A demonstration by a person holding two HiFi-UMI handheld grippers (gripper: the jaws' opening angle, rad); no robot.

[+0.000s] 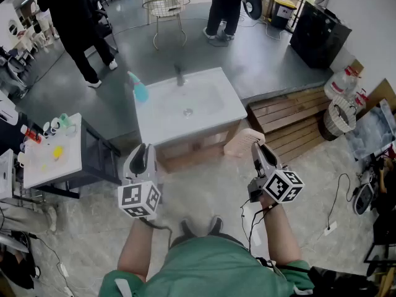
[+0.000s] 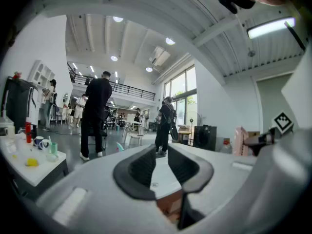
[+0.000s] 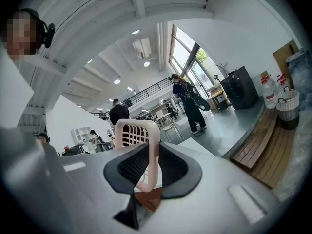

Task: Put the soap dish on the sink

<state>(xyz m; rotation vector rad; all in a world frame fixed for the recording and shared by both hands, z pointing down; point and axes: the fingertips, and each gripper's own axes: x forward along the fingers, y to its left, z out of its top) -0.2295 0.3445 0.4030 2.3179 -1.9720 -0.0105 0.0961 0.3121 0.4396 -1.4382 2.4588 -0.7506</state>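
Note:
The white sink [image 1: 154,125] stands on a wooden cabinet straight ahead, with a faucet [image 1: 179,76] at its far edge. My right gripper [image 1: 260,151] is shut on a pale pink slatted soap dish [image 1: 243,142], held on edge just off the sink's near right corner. In the right gripper view the soap dish [image 3: 138,133] rises upright between the pads of the right gripper [image 3: 153,152]. My left gripper [image 1: 142,158] hovers before the sink's near left corner. In its own view the left gripper [image 2: 162,152] shows only a narrow slit between its jaws, with nothing in it.
A teal spray bottle [image 1: 139,90] stands on the sink's far left corner. A white side table [image 1: 62,166] with cups and bottles is at left. Wooden pallets [image 1: 291,119] and a woven basket [image 1: 338,116] lie at right. Two people [image 1: 74,17] [image 1: 226,5] and a wire chair [image 1: 166,11] are beyond.

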